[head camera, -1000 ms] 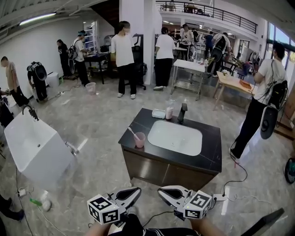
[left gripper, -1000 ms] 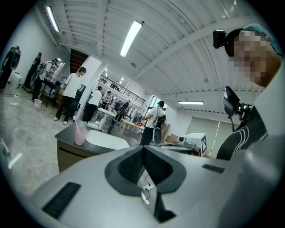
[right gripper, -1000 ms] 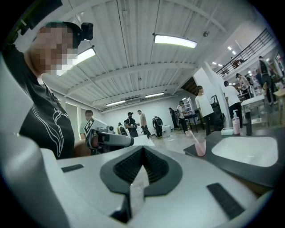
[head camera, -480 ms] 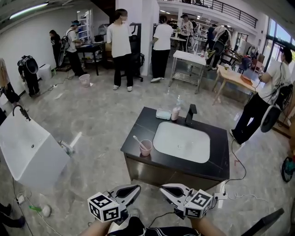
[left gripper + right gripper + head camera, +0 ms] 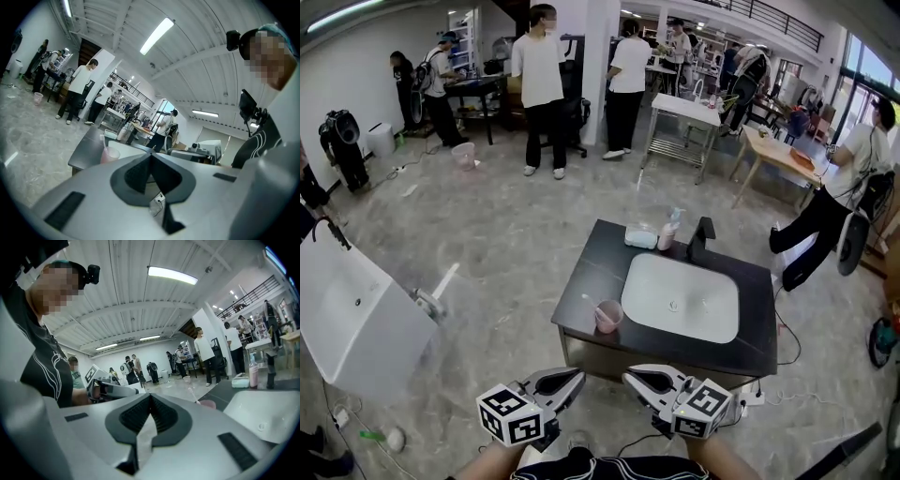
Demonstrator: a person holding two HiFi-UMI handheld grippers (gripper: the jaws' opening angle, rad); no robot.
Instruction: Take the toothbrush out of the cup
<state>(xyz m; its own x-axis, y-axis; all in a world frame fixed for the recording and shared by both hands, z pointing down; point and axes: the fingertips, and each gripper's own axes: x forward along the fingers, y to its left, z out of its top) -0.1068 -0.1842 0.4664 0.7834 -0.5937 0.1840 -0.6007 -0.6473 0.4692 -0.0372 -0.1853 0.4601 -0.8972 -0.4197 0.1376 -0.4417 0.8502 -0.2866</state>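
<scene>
Nearest the camera, both grippers were held low, side by side, short of the counter's front edge. Left gripper [image 5: 570, 379]: jaws pressed together, nothing between them. Right gripper [image 5: 630, 379]: jaws also fully together, empty. Each marker cube sat on the outer side of its gripper. Neither touched anything.

Beyond them stood the dark counter [image 5: 592, 270] with a white basin [image 5: 682, 300] sunk into it. The pink cup [image 5: 607, 317] stood upright at the counter's front left corner, just beside the basin's left rim. The toothbrush [image 5: 592, 304] was in the cup, handle tilted up toward the left, not held by anything. Both grippers were well apart from the cup.

Along the counter's back edge: a pale soap dish [image 5: 640, 239], a pump bottle [image 5: 669, 232] just beside it, then a black faucet [image 5: 703, 238] behind the basin.

Far left on the floor, a white bathtub [image 5: 352, 314]. Farther back, several people stood around tables; details too small to tell.
</scene>
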